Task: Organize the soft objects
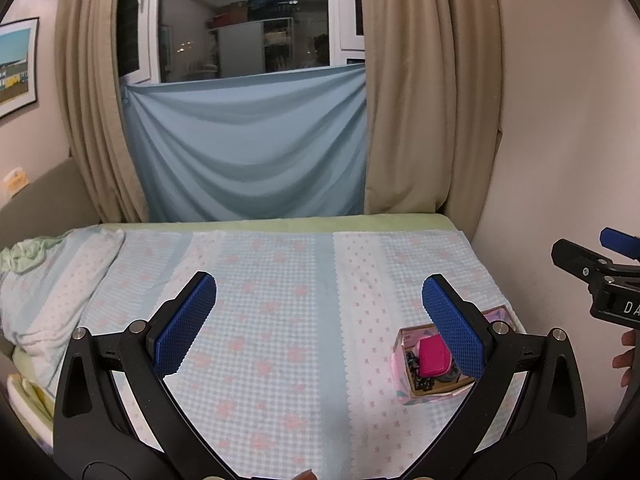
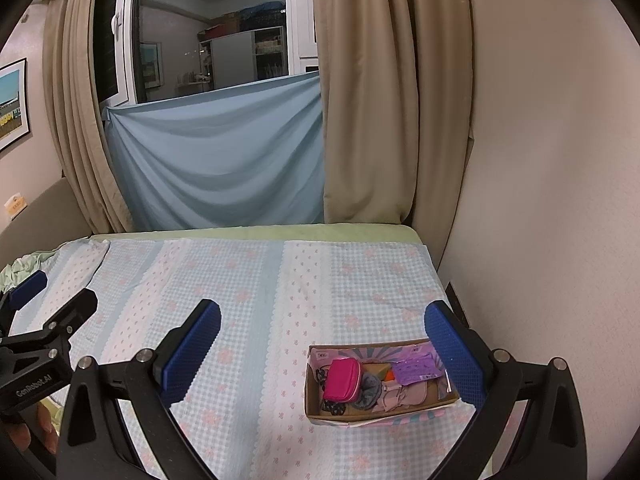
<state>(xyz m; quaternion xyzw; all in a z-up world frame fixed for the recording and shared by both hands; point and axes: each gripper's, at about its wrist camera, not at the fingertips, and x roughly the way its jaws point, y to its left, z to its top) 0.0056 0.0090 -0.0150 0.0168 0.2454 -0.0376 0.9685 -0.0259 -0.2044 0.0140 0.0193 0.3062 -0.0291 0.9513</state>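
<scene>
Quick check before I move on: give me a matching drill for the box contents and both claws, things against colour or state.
Things:
1. zip pouch
2. scrunchie
3. flat packet
4. left claw and right claw

Colour or state:
A. grey
B. open, holding nothing
C. bright pink
D. purple

All three items lie inside the cardboard box.

Pairs: 1-C, 2-A, 3-D, 4-B

White lettering reading "GenRobot.AI" runs along the black body of the left tongs (image 2: 28, 292), seen at the left edge of the right wrist view. On the right tongs (image 1: 618, 242), only the white letters "DA" show, cut off by the frame edge.
</scene>
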